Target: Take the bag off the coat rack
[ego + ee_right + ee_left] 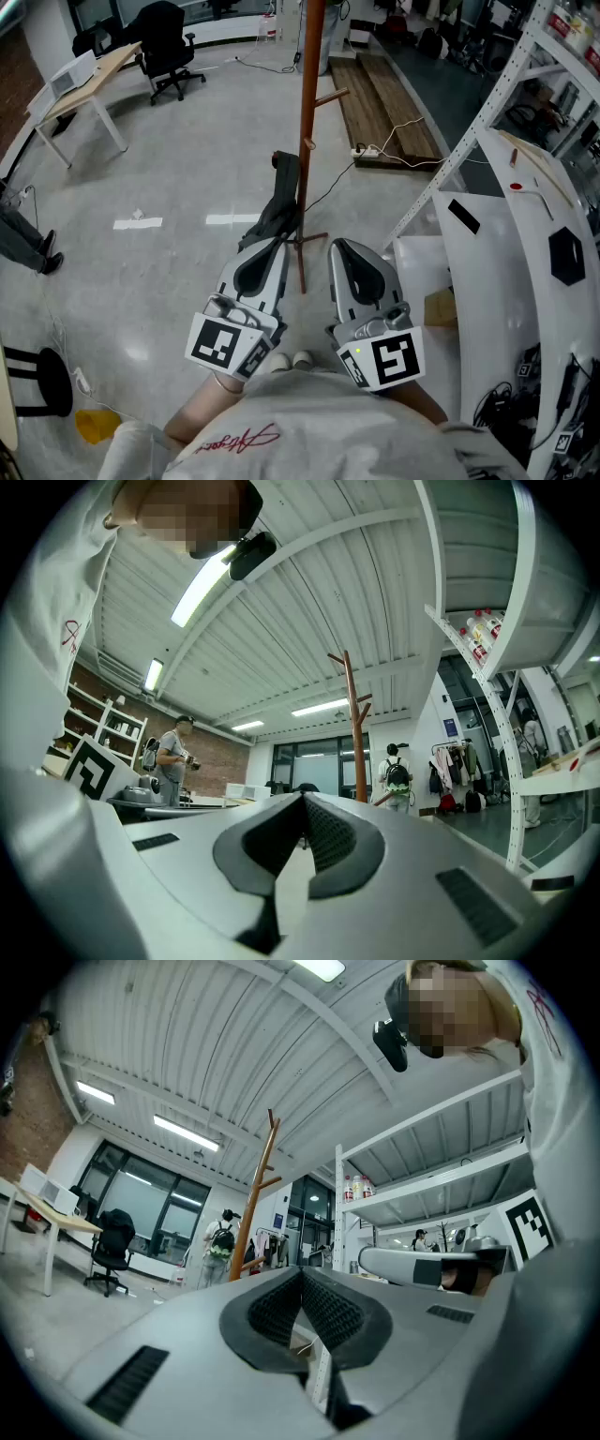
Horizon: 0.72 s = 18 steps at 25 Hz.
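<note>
- The bag [281, 199], dark and only one, hangs on the left side of the coat rack [307, 112], against its brown pole.
- In the head view the lower end of the bag comes down just in front of the tip of the left gripper [273, 247]. I cannot tell if they touch.
- The right gripper [340, 247] is at the other side of the pole, near it but apart from the bag.
- There are two grippers, side by side, both pointing towards the rack.
- The jaws of the left gripper [302, 1274] are together at the tip, with nothing between them.
- The jaws of the right gripper [302, 803] also meet at the tip and are empty.
- There is one coat rack. Farther on the floor stand one black office chair [167, 47] and one desk [86, 82].
</note>
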### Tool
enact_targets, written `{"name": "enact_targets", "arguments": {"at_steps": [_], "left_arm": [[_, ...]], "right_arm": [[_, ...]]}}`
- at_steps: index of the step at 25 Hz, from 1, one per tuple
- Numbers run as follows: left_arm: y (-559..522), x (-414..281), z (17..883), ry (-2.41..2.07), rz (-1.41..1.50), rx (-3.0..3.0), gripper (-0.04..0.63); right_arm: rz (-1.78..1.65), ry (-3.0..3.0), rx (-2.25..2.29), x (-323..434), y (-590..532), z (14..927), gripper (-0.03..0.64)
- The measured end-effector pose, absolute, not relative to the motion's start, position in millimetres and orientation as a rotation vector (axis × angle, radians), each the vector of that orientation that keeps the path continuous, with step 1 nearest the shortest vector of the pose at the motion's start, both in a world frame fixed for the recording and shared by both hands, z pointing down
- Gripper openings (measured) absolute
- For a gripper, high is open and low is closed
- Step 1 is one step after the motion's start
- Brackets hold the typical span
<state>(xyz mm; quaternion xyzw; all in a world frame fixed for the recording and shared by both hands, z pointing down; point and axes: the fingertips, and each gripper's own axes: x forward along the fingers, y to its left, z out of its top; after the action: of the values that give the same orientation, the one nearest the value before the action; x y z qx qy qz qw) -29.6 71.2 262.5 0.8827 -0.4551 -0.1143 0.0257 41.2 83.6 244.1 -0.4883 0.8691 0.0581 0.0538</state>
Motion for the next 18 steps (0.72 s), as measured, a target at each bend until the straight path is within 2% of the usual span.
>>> {"name": "enact_targets", "arguments": {"at_steps": [18], "left_arm": [[64.9,-29.3,260.8,-1.429,-0.372,2.721,0.017]], "right_arm": [[0.240,2.592,-1.481,45.4,80.0,239.4,0.020]]}}
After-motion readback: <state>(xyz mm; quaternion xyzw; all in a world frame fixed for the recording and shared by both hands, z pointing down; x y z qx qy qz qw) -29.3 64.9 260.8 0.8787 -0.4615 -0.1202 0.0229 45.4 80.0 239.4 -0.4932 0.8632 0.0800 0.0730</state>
